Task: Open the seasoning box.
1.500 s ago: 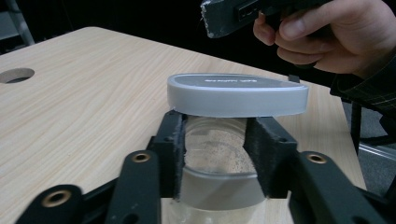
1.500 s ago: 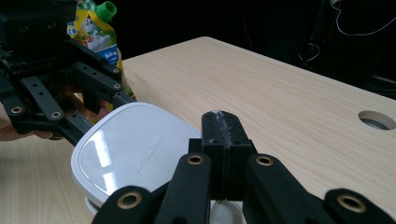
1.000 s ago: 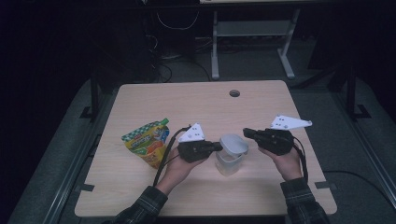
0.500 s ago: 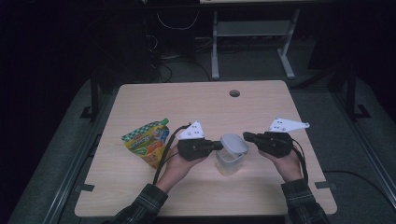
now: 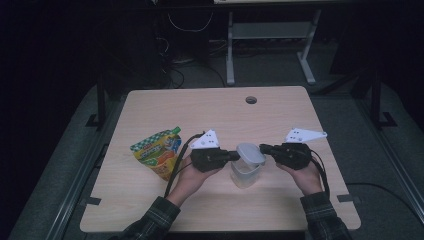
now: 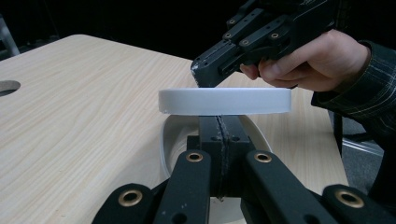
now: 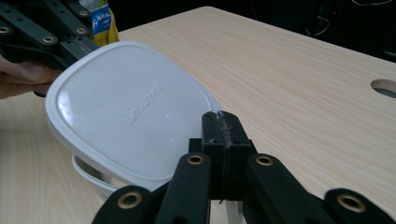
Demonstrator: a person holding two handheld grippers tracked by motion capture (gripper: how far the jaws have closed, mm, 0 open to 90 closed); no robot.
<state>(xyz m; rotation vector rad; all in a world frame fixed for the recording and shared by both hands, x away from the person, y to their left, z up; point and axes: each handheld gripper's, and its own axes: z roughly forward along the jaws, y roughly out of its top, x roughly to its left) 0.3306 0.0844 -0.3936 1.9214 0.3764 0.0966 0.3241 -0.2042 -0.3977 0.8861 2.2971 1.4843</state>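
resting askew, the white lid sits above the container at mid-table, not seated. the left gripper has its jaws pressed together at the container's rim, under the lid's edge; the right gripper meets the lid's opposite edge, jaws closed, apparently pinching it. both stand equally near.

Light wood-grain table, round cable hole near far edge. Colourful snack pouch lay flat at left; clear plastic container stood mid-table.
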